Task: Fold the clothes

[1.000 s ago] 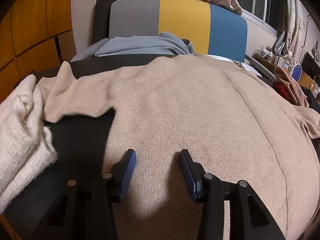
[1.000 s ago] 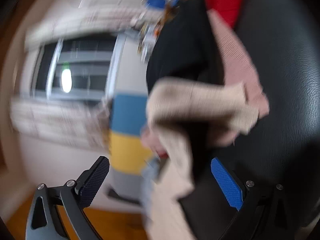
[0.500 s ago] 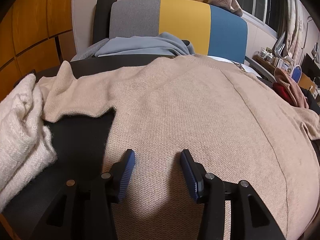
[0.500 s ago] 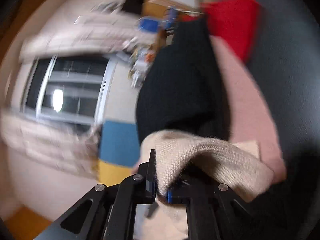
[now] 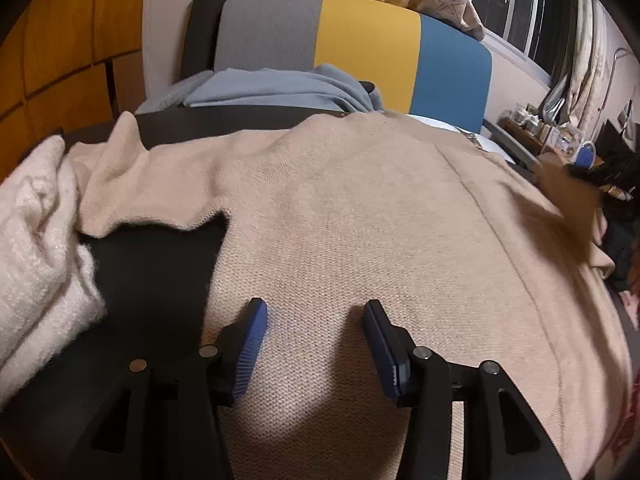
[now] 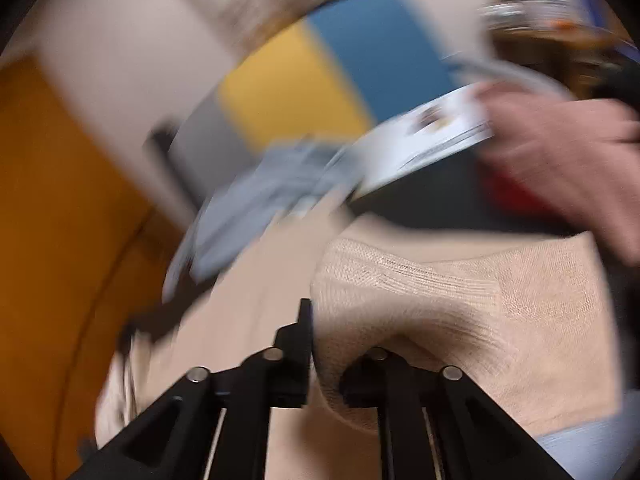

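A beige knit sweater (image 5: 360,216) lies spread flat on a black surface (image 5: 152,276), one sleeve stretched to the left. My left gripper (image 5: 316,312) rests open on the sweater's lower body, blue pads (image 5: 252,336) apart and nothing between them. The sweater's right sleeve (image 5: 572,196) is lifted and blurred at the right edge. In the right wrist view my right gripper (image 6: 320,344) is shut on that sleeve's ribbed cuff (image 6: 400,296), which bulges over the fingers. The view is motion-blurred.
A white fluffy knit (image 5: 32,248) is piled at the left. A light blue garment (image 5: 280,88) lies behind the sweater, before a grey, yellow and blue chair back (image 5: 360,40). Dark and pink clothes (image 5: 620,240) sit at the right. Wooden panels (image 5: 60,40) line the left wall.
My right gripper shut on the beige sleeve cuff and swung it up and leftward over the sweater body. The left gripper stayed open on the sweater, barely moving.
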`<control>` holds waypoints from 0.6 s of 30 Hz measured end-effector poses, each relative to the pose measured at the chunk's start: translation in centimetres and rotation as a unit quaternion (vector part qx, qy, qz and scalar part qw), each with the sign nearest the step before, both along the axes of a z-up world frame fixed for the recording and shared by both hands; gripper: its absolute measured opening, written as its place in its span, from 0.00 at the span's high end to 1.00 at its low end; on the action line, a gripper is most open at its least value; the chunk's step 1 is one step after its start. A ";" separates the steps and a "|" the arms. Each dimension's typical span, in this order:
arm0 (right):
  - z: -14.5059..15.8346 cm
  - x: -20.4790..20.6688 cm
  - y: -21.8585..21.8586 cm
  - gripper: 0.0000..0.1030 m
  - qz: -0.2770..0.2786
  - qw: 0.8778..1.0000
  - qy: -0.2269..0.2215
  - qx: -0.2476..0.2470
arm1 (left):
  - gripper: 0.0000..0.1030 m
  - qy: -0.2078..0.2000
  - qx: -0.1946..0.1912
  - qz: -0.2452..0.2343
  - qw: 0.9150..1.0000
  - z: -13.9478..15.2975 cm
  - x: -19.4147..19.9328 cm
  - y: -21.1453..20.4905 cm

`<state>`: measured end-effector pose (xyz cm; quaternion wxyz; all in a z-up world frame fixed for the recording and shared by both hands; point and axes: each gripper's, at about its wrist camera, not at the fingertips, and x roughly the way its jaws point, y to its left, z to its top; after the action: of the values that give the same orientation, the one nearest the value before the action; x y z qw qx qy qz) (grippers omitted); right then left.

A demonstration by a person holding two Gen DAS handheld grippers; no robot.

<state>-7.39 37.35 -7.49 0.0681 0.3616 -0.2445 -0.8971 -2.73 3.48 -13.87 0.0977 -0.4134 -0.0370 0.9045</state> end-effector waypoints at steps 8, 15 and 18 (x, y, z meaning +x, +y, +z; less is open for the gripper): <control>-0.8 6.5 -5.4 0.25 0.051 0.989 0.021 0.136 | 0.51 -0.006 0.062 -0.072 0.995 3.8 -1.9 3.1; -3.0 12.2 -0.6 0.12 -0.027 0.992 -0.024 0.117 | 0.50 0.037 0.007 -0.235 0.971 7.2 -3.1 14.6; -5.2 13.4 0.7 0.11 -0.044 0.995 -0.019 0.091 | 0.49 0.070 -0.062 -0.316 0.944 7.7 -2.5 20.6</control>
<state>6.01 38.05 -12.70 -0.0093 0.3727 -0.1786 -0.9106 -5.22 24.13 -6.16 0.3553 -0.3443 0.1587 0.8544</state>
